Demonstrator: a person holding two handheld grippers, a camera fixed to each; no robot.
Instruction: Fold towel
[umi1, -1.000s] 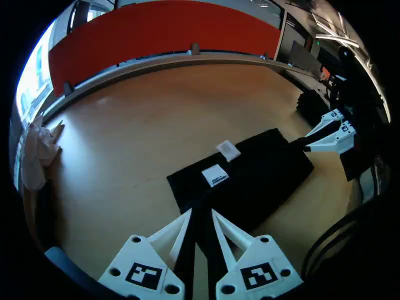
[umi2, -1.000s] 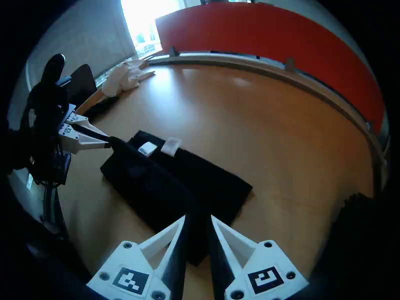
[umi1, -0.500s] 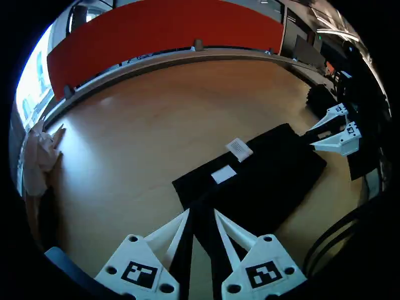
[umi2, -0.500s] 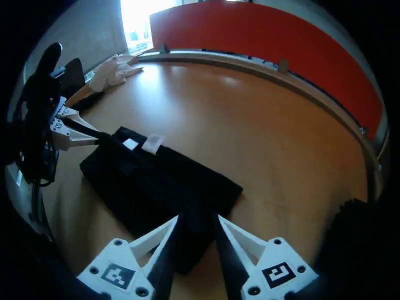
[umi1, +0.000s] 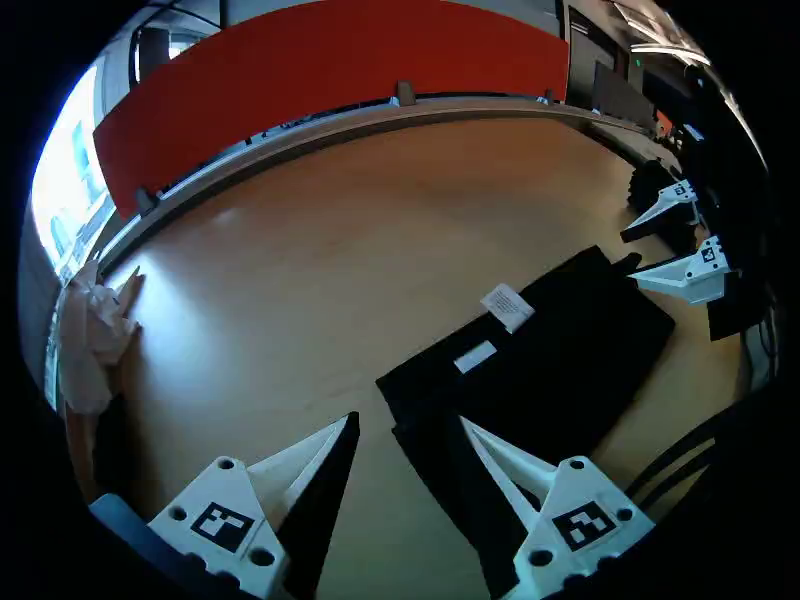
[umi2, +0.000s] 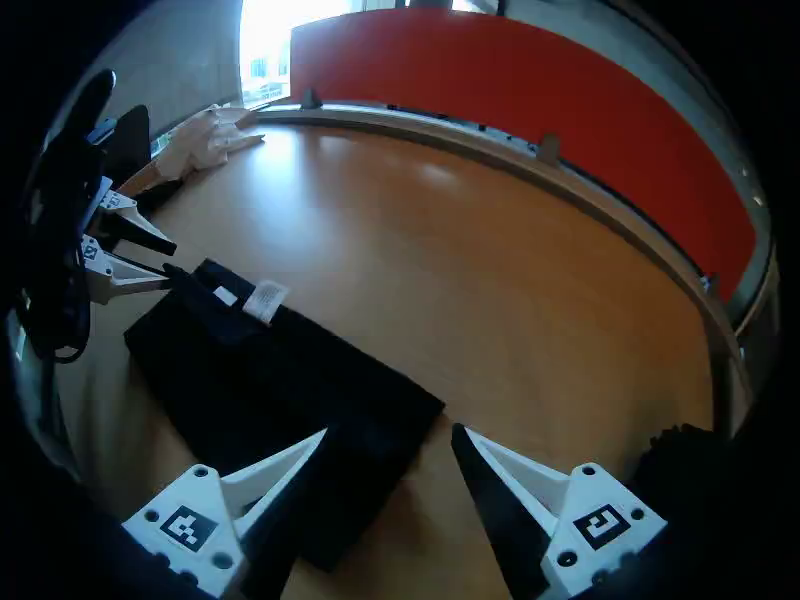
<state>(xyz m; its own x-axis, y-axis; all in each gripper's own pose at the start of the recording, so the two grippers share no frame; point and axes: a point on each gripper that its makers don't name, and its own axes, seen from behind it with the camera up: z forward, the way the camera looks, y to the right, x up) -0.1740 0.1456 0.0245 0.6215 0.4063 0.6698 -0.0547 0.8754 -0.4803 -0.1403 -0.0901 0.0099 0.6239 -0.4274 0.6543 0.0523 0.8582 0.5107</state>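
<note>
Since the left tool (umi1: 405, 425) and right tool (umi2: 388, 432) have just gone from clenched to released, neither grasps anything. The towel (umi1: 560, 350) lies doubled and flat on the desk (umi1: 330, 240), one end before each tool. This fold appears complete; another may remain.

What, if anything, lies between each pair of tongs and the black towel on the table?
Nothing visible does. The left tongs and the right tongs are both open, and the towel lies flat on the table right at their tips.
</note>
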